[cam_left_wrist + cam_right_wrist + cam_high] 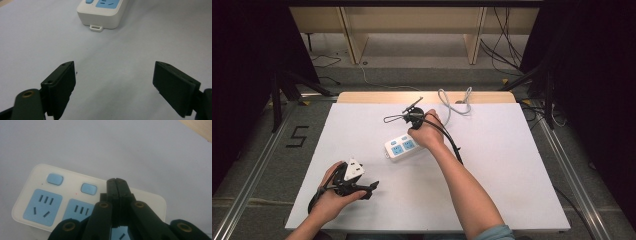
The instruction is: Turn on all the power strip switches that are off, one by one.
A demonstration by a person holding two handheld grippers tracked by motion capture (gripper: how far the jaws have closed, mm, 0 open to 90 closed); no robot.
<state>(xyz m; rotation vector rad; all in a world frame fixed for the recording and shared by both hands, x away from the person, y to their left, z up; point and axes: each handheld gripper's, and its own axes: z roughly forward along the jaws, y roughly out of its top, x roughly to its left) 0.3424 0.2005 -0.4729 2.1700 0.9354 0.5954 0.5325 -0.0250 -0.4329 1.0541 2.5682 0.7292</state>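
Right gripper view: right gripper (pixel 116 182) has its jaws pressed flat together, nothing between them, tips poised over the white power strip (pixel 37 180) near the blue button (pixel 88 188) at 9 o'clock of the tips; whether they touch the casing I cannot tell. A second blue button (pixel 55 179) sits further toward 9 o'clock, and blue sockets (pixel 42 207) lie below the buttons.

Left gripper view: left gripper (pixel 113 80) has jaws spread wide, empty, above bare white sheet (pixel 37 37); strip end with its small hanging loop (pixel 96 27) lies at 12 o'clock, well apart.

High view: right gripper (pixel 412 120) is over the strip (pixel 402 147) at table centre; left gripper (pixel 354 187) is at 7 o'clock of the strip, near the front edge. Grey cord (pixel 452 105) lies coiled at 1 o'clock of the strip, by the far edge
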